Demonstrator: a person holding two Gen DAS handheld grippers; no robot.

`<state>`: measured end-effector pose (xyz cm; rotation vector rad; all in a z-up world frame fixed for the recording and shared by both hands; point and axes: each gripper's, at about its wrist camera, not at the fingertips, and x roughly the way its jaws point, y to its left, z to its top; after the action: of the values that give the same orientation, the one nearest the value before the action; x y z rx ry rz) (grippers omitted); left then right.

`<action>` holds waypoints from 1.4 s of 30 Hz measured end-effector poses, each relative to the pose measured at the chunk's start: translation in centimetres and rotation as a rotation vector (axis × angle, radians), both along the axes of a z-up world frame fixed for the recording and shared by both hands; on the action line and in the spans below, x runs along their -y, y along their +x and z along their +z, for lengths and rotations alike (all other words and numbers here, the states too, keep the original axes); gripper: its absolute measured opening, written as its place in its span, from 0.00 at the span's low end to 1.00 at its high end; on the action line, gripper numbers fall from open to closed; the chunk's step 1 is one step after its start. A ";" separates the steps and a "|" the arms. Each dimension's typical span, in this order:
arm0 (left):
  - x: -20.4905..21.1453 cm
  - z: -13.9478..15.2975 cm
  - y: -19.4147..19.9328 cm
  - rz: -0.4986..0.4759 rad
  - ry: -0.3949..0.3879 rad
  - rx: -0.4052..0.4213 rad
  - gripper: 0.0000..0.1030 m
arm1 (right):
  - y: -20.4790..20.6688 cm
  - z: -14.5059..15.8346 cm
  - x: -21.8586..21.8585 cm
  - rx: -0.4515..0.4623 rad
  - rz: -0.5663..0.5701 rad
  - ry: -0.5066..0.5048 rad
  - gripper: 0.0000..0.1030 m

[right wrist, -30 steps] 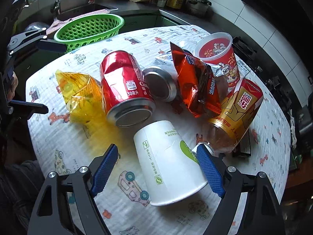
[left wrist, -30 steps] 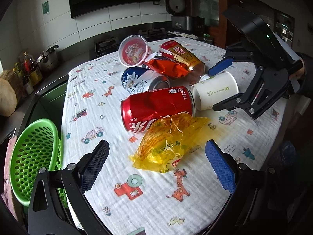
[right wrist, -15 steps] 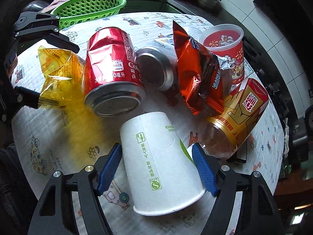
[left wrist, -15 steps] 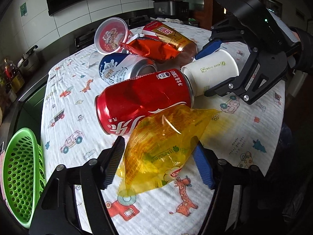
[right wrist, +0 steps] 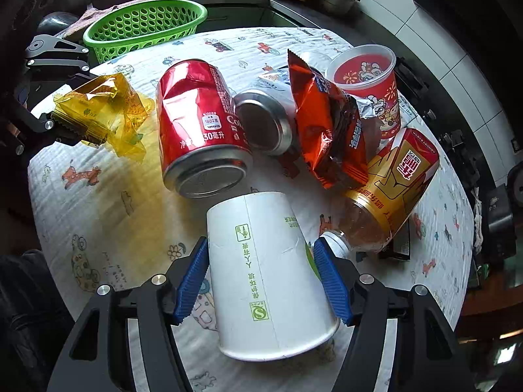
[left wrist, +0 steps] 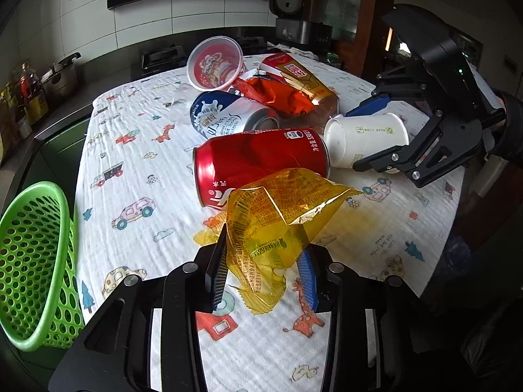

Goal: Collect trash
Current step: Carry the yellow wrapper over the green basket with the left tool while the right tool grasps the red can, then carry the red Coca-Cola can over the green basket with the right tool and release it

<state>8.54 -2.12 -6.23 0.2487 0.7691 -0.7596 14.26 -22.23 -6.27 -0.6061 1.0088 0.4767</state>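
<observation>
My left gripper point(left wrist: 264, 268) is shut on a crumpled yellow wrapper point(left wrist: 278, 215) and holds it just above the cloth; the wrapper also shows in the right wrist view point(right wrist: 101, 111). My right gripper point(right wrist: 264, 277) is shut on a white paper cup point(right wrist: 268, 274) lying on its side; the cup also shows in the left wrist view point(left wrist: 366, 140). A dented red cola can point(left wrist: 258, 163), a blue-and-white can point(left wrist: 225, 114), an orange snack bag point(right wrist: 323, 124), a red noodle cup point(right wrist: 369, 78) and a gold-labelled bottle point(right wrist: 395, 179) lie in a pile.
A green perforated basket point(left wrist: 32, 261) stands off the table's left edge, also in the right wrist view point(right wrist: 143, 26). The table point(left wrist: 130, 150) has a white cartoon-print cloth. A counter with pots and bottles point(left wrist: 29, 91) runs behind. A small black box point(right wrist: 400, 241) lies by the bottle.
My left gripper moved forward, closed on the yellow wrapper and lifted it. My right gripper narrowed around the white cup until its pads touch the sides.
</observation>
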 end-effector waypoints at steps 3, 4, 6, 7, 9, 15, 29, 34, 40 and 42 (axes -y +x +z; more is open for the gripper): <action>-1.5 0.9 -0.1 0.030 -0.026 0.009 0.34 | -0.2 1.2 -0.4 0.005 -0.004 0.019 0.61; -2.0 1.3 0.0 0.043 -0.033 0.017 0.34 | -0.3 1.6 -0.6 0.005 -0.004 0.030 0.61; -3.5 2.3 0.1 0.077 -0.045 0.039 0.34 | -0.3 2.6 -1.2 0.003 -0.002 0.057 0.61; -4.3 2.8 0.1 0.099 -0.050 0.056 0.34 | -0.2 3.2 -1.5 0.004 0.002 0.069 0.61; -6.4 4.0 0.6 0.158 -0.056 0.088 0.34 | 0.1 4.1 -2.2 0.005 0.008 0.100 0.60; -13.3 5.3 4.1 0.349 -0.051 0.101 0.34 | 1.8 5.5 -5.2 0.004 0.029 0.143 0.49; -18.8 2.3 7.5 0.473 -0.068 0.029 0.34 | 2.8 2.9 -6.4 -0.065 0.052 0.100 0.64; -19.0 1.8 7.8 0.485 -0.053 0.018 0.34 | 4.5 1.9 -8.8 -0.078 0.106 0.091 0.65; -20.2 1.5 9.1 0.509 -0.043 -0.005 0.34 | 6.5 0.1 -11.3 -0.112 0.146 0.050 0.65; -20.5 1.2 9.6 0.512 -0.027 -0.015 0.34 | 6.8 -0.4 -11.8 -0.112 0.150 0.028 0.65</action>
<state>18.19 18.33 -5.06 0.0153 0.7925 -0.2870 21.06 -10.39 -6.65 -0.6377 1.0658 0.6621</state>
